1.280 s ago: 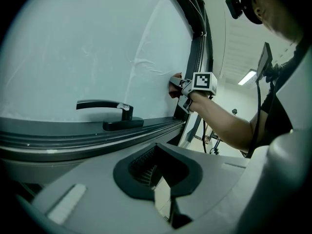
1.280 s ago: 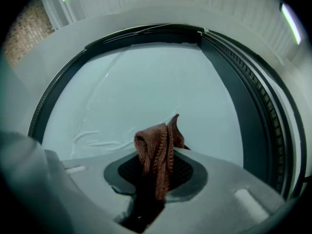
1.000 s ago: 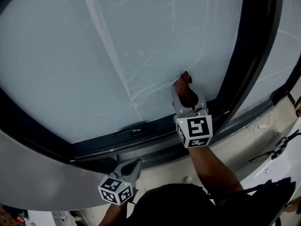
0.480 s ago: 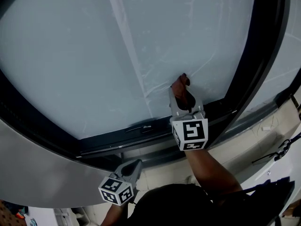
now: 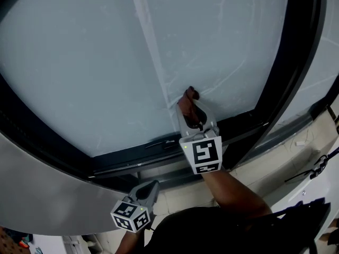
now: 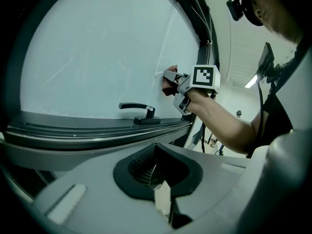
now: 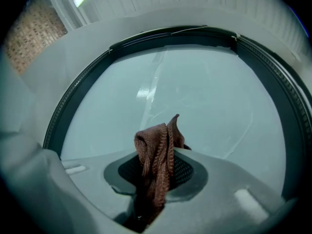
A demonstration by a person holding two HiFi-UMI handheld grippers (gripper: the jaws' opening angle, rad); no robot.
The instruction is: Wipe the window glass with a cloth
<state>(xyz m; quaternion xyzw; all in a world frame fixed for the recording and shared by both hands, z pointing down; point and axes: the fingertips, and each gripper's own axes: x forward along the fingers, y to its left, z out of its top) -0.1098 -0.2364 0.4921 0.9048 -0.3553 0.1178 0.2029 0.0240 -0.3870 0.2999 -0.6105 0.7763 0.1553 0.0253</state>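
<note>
The window glass (image 5: 106, 62) fills most of the head view, pale and streaked with thin marks. My right gripper (image 5: 192, 110) is shut on a brown cloth (image 5: 189, 98) and holds it against the lower part of the pane, just above the bottom frame. In the right gripper view the cloth (image 7: 157, 150) stands bunched up between the jaws, with the glass (image 7: 204, 96) behind it. My left gripper (image 5: 151, 188) hangs low, below the frame and away from the glass, jaws closed on nothing. From the left gripper view I see the right gripper (image 6: 183, 84) pressing the cloth (image 6: 168, 82) to the pane.
A black window handle (image 5: 161, 142) lies on the bottom frame just left of the right gripper. A dark vertical frame bar (image 5: 286, 73) bounds the pane on the right. A grey curved surround (image 5: 42, 194) runs under the window. Cables (image 5: 312, 168) lie on the floor at the right.
The right gripper has slid left along the lower glass with the cloth, nearer the window handle. The left gripper has stayed where it was.
</note>
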